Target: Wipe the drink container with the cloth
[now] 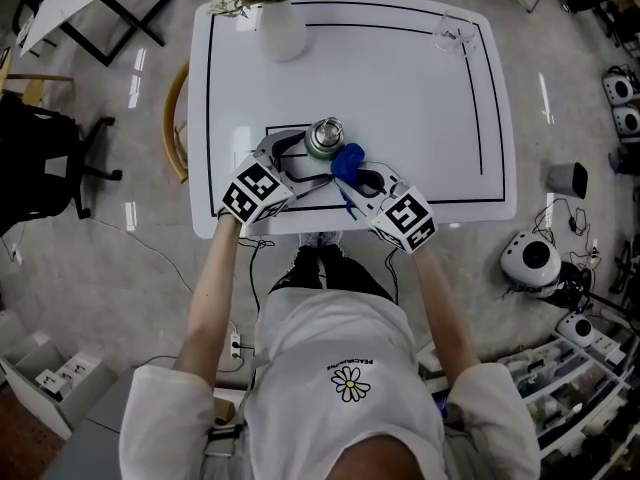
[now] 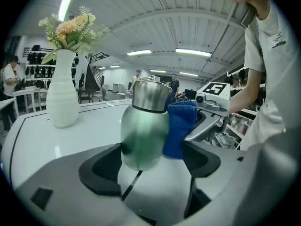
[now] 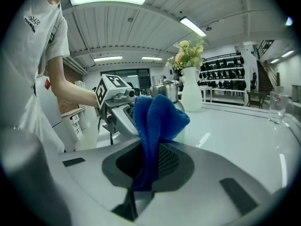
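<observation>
Green steel flask (image 1: 324,138) on white tabletop (image 1: 410,108) between left tongs (image 1: 308,156); blue cloth (image 1: 348,160) touching its right; white flower vase (image 1: 282,30) back-left, clear glass (image 1: 453,36) back-right.

Three cameras cover one white tabletop (image 1: 400,98), one from overhead and two from surface level.
The head view looks steeply down from above the person's arms and takes in the whole tabletop. The left gripper view sits low and close, facing along its jaws toward the right gripper (image 2: 207,114); the right gripper view faces back toward the left gripper (image 3: 123,108). All three share the drink container (image 2: 143,131), the blue cloth (image 3: 157,121) and the vase (image 2: 62,95), close in both gripper views, small in the head view.
</observation>
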